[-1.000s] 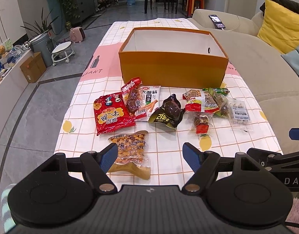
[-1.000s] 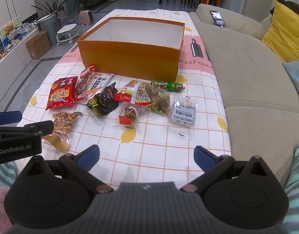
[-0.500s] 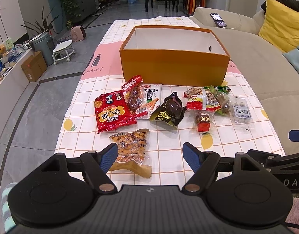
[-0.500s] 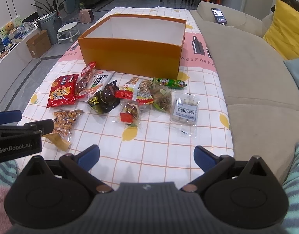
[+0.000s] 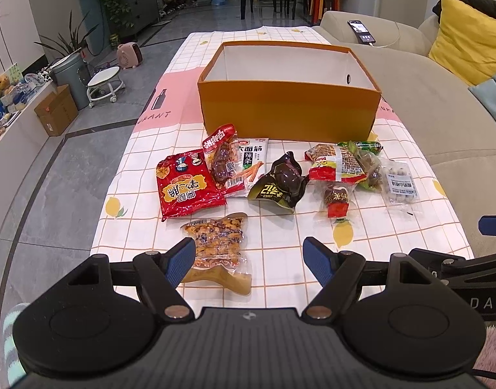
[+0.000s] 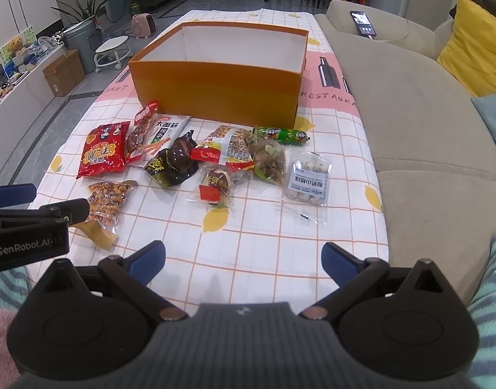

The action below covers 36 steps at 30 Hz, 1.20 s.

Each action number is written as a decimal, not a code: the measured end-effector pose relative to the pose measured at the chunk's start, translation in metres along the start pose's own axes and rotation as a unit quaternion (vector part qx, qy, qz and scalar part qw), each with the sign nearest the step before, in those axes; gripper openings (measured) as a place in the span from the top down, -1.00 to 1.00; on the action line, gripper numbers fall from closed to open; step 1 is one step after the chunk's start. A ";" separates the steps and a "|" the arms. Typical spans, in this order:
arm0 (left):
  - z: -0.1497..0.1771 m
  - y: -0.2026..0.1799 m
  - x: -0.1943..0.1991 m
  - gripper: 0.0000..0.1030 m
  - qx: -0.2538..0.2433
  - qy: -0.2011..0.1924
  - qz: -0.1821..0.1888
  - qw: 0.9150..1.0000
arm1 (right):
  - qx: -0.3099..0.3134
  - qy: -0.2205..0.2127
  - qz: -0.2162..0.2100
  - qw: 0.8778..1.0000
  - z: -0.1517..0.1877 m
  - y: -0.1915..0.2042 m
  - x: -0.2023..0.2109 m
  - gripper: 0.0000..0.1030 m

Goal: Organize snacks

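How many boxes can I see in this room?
2: the open orange box on the table, and a brown cardboard box on the floor at the left. Others may be hidden.

The left gripper (image 6: 27,243), seen beside the right fingers, says "GenRobot.AI". The right gripper (image 5: 484,303), beside the left fingers, shows "DAS". Far ahead of the fingers, the cloth (image 6: 325,97) reads "RESTAURA". The white packet (image 6: 165,129) says "大面筋".

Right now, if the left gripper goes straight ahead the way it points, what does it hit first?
Probably the clear pack of orange nuts: it lies just beyond the open left gripper, toward its left finger. Past its right finger is bare tablecloth. Depth is uncertain.
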<state>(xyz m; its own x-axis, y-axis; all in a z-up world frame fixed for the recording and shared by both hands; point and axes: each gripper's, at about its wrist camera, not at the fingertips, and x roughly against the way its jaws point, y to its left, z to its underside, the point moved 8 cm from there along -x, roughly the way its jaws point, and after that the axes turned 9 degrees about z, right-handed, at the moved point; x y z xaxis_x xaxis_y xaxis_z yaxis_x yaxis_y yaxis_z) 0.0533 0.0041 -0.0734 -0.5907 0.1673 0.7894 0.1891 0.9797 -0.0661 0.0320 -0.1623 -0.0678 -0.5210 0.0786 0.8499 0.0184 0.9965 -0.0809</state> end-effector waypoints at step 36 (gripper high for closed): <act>-0.050 -0.006 -0.033 -0.47 -0.032 -0.003 0.105 0.994 | 0.015 -0.065 -0.018 0.998 -0.043 -0.005 -0.033 -0.34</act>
<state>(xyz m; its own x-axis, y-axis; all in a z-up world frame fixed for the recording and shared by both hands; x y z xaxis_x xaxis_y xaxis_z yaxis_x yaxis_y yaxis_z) 0.1111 -0.0125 -0.0681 -0.5375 0.3689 0.7583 0.3582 0.9140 -0.1907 0.0858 -0.1684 -0.0730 -0.6266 0.0360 0.7785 -0.0266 0.9974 -0.0675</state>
